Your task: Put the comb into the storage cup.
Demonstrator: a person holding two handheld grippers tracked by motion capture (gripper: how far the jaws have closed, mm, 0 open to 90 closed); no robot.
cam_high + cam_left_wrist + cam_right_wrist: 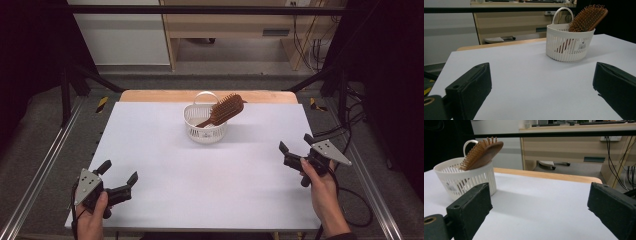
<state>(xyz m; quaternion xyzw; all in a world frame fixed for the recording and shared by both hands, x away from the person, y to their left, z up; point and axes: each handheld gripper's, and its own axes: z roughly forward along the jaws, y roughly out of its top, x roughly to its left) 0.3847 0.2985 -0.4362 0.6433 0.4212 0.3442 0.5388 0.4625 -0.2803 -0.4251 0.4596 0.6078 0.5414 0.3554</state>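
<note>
A small white slotted basket (205, 131) with a loop handle stands at the far middle of the white table (165, 165). A brown wooden hairbrush (226, 109) leans in it, handle down, bristled head sticking out over the right rim. The left gripper view has the basket (567, 48) and brush (587, 18) ahead to the right. From the right gripper view, basket (461, 180) and brush (482, 151) lie to the left. My left gripper (118, 176) rests open near the front left corner. At the right edge my right gripper (295, 145) is open too. Both hold nothing.
A wooden strip (150, 95) edges the table's far side. Metal rails (45, 165) run along both sides and a black bar (200, 9) crosses overhead at the back. Wooden furniture (235, 25) and cables (310, 50) stand beyond the table.
</note>
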